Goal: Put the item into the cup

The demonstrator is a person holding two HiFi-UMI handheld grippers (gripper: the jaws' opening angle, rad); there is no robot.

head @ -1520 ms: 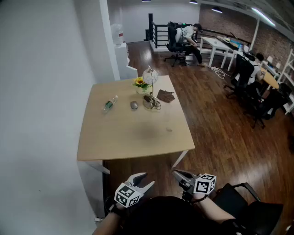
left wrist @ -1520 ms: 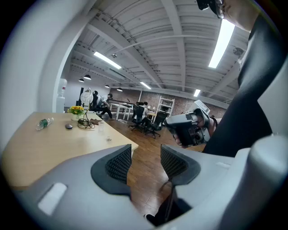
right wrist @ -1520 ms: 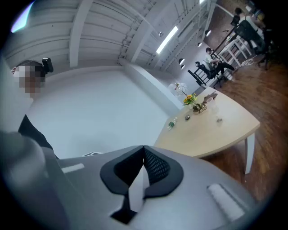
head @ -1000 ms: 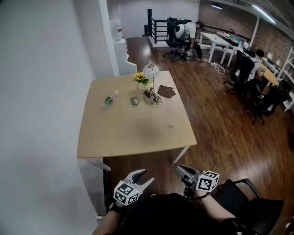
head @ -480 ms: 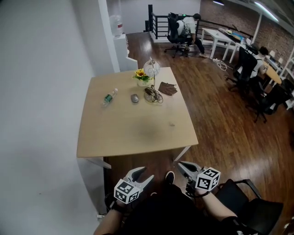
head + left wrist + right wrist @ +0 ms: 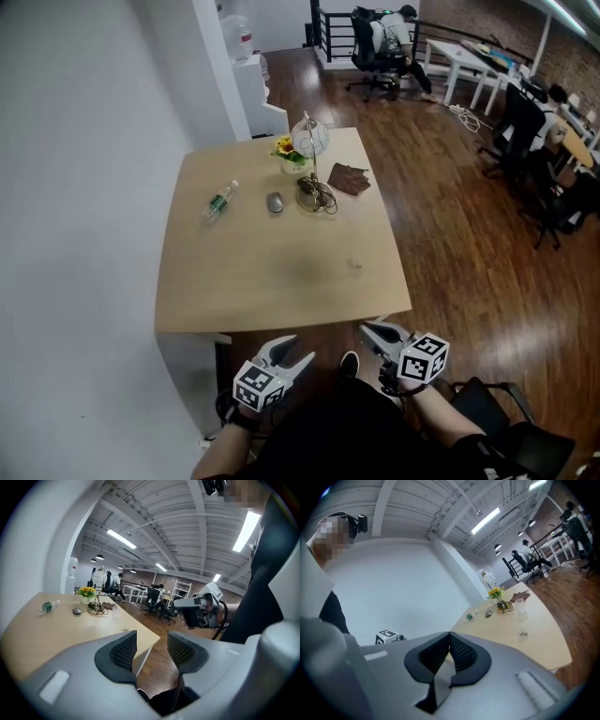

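Observation:
A clear cup (image 6: 520,605) stands on the light wooden table (image 6: 272,281), and a small item (image 6: 523,633) lies just in front of it; in the head view that item (image 6: 354,263) sits near the table's right side. Both grippers hang short of the table's near edge, above the person's lap. My left gripper (image 6: 294,350) is open and holds nothing, its pads (image 6: 124,649) apart. My right gripper (image 6: 367,329) is shut, its jaws meeting with nothing between them (image 6: 449,635).
At the table's far end are a plastic bottle (image 6: 218,201), a mouse (image 6: 275,202), a lamp with a coiled cable (image 6: 314,195), sunflowers (image 6: 286,150) and a brown cloth (image 6: 349,178). A white wall runs along the left. A black chair (image 6: 511,422) stands at the right.
The view has drawn closer to the table and its near edge now lies just ahead of both grippers. The jaws stand as before.

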